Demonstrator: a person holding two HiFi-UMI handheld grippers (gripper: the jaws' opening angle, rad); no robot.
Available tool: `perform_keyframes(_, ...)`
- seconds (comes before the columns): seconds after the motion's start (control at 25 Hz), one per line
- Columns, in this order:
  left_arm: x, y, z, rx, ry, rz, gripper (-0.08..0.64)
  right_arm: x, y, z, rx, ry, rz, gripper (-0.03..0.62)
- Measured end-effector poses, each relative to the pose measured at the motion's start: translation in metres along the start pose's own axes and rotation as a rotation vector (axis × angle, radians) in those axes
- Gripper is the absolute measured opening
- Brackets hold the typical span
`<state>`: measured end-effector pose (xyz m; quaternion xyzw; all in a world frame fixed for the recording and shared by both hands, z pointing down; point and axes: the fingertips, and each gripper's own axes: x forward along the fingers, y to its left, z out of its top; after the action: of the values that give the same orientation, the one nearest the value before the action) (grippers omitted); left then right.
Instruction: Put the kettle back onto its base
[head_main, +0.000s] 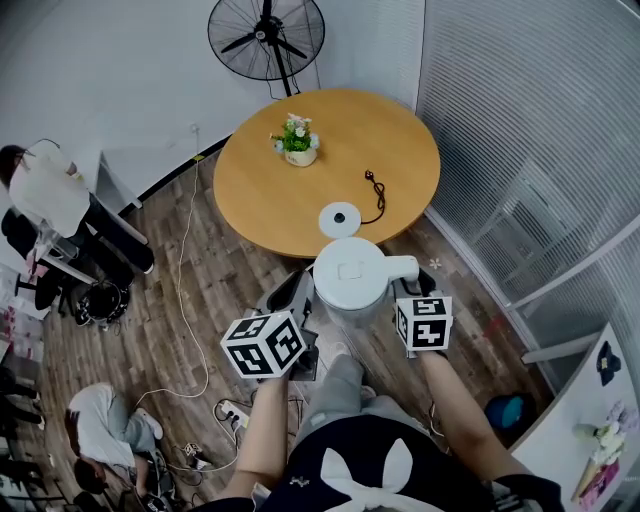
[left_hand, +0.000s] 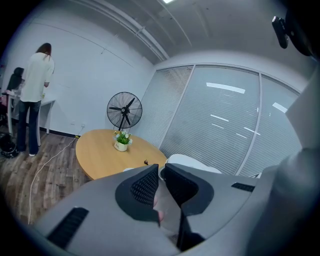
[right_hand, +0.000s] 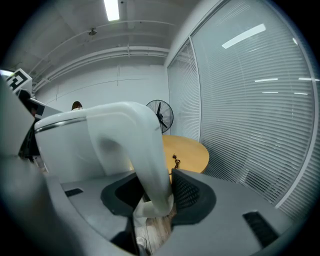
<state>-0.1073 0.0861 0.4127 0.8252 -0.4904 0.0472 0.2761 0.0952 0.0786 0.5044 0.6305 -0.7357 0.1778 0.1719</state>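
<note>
Just short of the table, the white plastic kettle (head_main: 350, 275) hangs over the plank floor (head_main: 170, 300) with its lid shut. The right gripper (head_main: 415, 285) clamps its curved handle, and the left gripper (head_main: 300, 295) pinches its opposite edge. The round white base (head_main: 339, 218) lies on the round wooden table (head_main: 260, 195), near a small pot (head_main: 299, 155) holding a green plant.

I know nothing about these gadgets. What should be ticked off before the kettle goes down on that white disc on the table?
1. Right gripper on the handle: ok, its jaws clamp it.
2. Left gripper hold: cannot tell; jaws nearly together beside the kettle.
3. Base free: ok, nothing on it.
4. Kettle above base: not ok, it hangs nearer the person.
5. Cord off the base's top: ok, it lies beside it on the table.
6. Plant pot clear: ok, far across the table.
</note>
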Motion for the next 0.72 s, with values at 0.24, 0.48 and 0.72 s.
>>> perform_keyframes(0.24, 0.035, 0.016, 0.025, -0.004, 0.005, -0.009, 0.061, 0.038, -0.007, 0.027, -0.001, 0.000, -0.012, 0.163)
perform_keyframes(0.48, 0.068, 0.036, 0.049, 0.000, -0.014, -0.017, 0.061, 0.074, -0.009, 0.048, -0.003, -0.007, -0.017, 0.163)
perform_keyframes(0.72, 0.100, 0.054, 0.084, 0.016, -0.027, -0.033, 0.061, 0.113, -0.010, 0.080, 0.005, -0.018, -0.023, 0.164)
